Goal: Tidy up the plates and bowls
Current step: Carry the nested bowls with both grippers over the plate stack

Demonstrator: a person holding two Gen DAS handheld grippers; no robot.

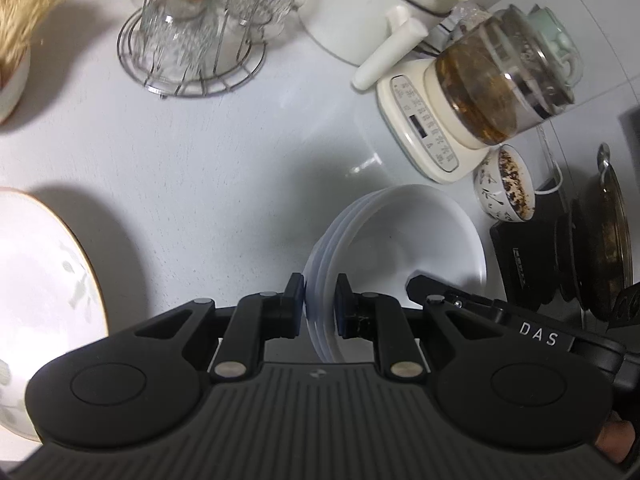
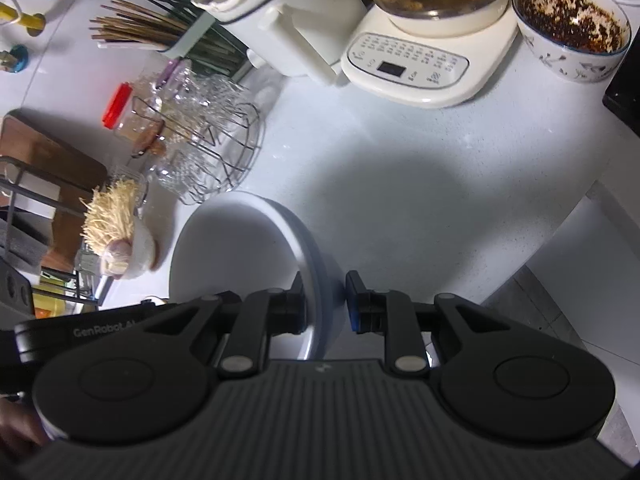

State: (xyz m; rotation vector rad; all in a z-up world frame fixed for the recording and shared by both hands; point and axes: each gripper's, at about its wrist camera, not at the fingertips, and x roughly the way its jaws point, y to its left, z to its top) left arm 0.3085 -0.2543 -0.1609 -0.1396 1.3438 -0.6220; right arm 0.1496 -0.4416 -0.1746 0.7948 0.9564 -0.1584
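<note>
A stack of white plates (image 1: 400, 240) hangs slightly above the white counter, held from both sides. My left gripper (image 1: 320, 300) is shut on the stack's left rim, one pad under it and one inside. In the right wrist view the same stack of plates (image 2: 240, 248) reaches left, and my right gripper (image 2: 326, 304) is shut on its right rim. The right gripper's finger (image 1: 440, 292) shows over the plates' far edge. A large gold-rimmed bowl with a leaf pattern (image 1: 40, 280) stands at the left.
A small patterned bowl with dark residue (image 1: 504, 184) (image 2: 572, 28) sits by a glass kettle on a cream base (image 1: 420, 128) (image 2: 408, 64). A white pot (image 1: 360, 12), a wire rack of glasses (image 1: 188, 48) (image 2: 208, 140) and chopsticks (image 2: 152, 28) line the back. The counter edge (image 2: 560, 220) drops off right.
</note>
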